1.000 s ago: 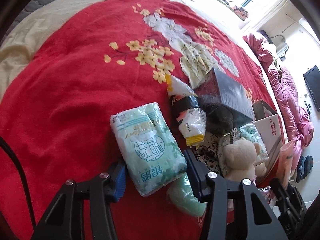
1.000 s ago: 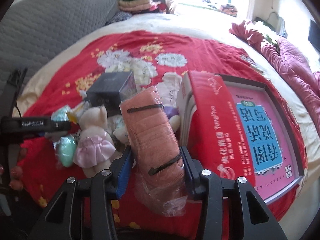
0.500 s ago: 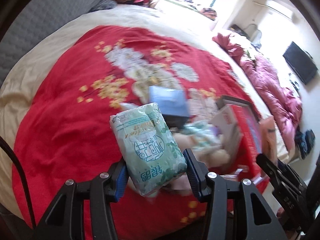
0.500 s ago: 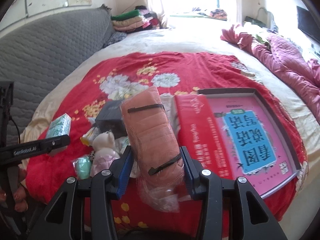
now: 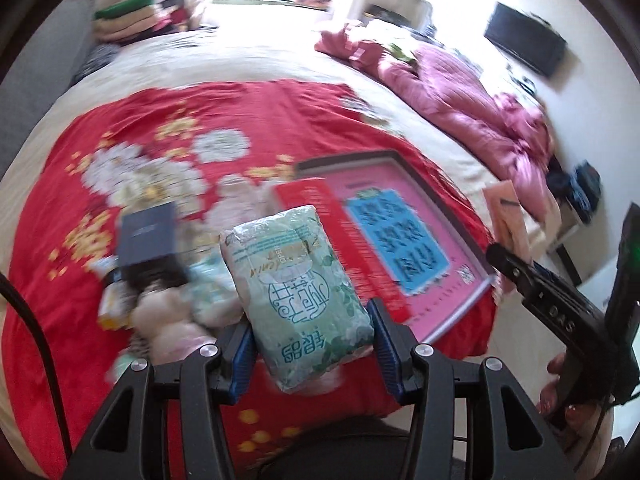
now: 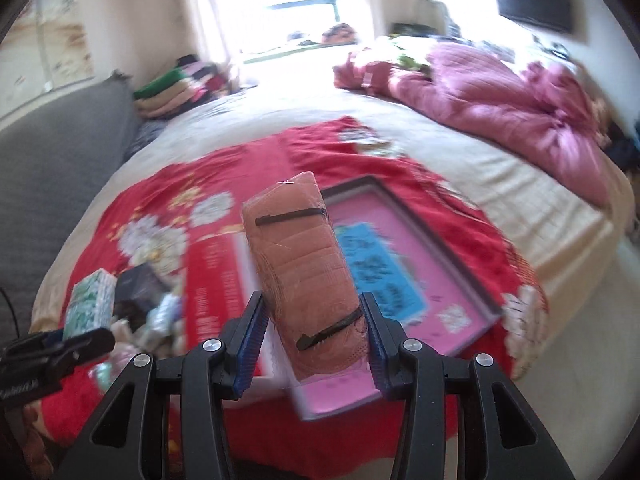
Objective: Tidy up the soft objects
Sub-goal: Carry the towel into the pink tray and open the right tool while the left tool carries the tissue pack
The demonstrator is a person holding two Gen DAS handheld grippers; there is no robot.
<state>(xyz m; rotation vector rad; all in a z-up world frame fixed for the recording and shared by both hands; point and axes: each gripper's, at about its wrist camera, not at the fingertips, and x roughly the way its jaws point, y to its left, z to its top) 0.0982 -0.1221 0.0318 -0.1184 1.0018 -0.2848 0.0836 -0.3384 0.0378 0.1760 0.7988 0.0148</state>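
At the left of the bed, a jumble of small things lies on the red blanket (image 5: 132, 128): a dark box (image 5: 147, 236), a plush toy (image 5: 168, 316) and soft packets, blurred. Above it the left gripper (image 5: 310, 336) pinches a green tissue pack (image 5: 298, 292) between its blue pads (image 5: 242, 350), jaws set about halfway and pressed on the pack's lower sides; the pack's long axis runs away from the gripper, up the picture, so most of it stands free beyond the fingertips. To the right lies the pink tray (image 5: 400, 164) with a red box (image 5: 340, 240) along its left side, just beside the pack and a little right of it. Further right, in its own view, the right gripper (image 6: 312, 342) clamps a peach towel roll (image 6: 304, 272) bound by two black bands, jaws drawn in close on it, long axis likewise pointing forward, and the roll hangs directly over the tray. I judge both loads bound for the tray; the right hand looks nearer to it, and the left must travel right. Neither load touches the bed.
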